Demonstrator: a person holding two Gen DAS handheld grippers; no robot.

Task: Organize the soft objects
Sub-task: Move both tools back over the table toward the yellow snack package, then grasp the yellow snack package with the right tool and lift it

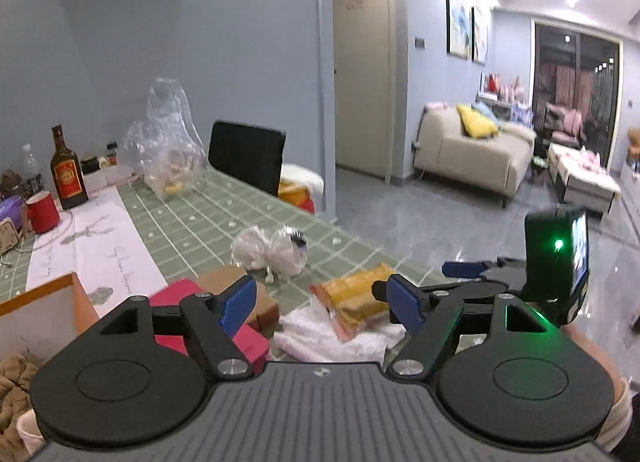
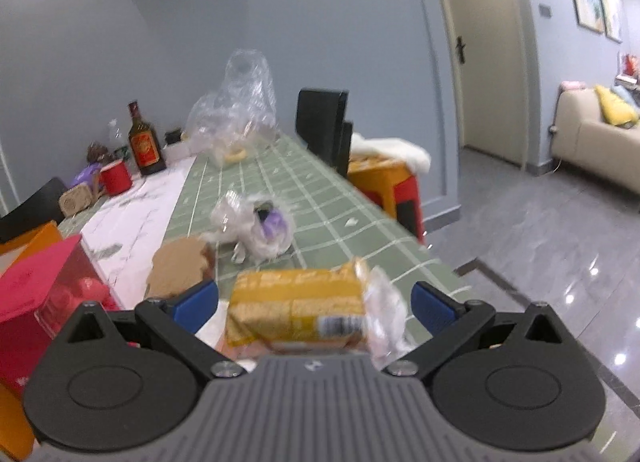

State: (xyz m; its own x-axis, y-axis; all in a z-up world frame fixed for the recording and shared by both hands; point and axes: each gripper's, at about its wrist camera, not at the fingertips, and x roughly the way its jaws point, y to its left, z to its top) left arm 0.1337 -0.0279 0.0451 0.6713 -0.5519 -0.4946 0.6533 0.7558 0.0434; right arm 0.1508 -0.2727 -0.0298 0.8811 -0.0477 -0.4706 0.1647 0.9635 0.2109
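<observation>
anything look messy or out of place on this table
Yes. The yellow bread packet lies askew near the table's front edge, its loose clear wrapper end sticking out. Behind it a crumpled white plastic bag lies on the green tablecloth, and a big clear bag stands slumped farther back.

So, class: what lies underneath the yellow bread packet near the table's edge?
The yellow bread packet rests on crumpled white plastic bags, which lie on the green checked tablecloth. Whatever sits beneath those bags is covered and cannot be seen.
</observation>
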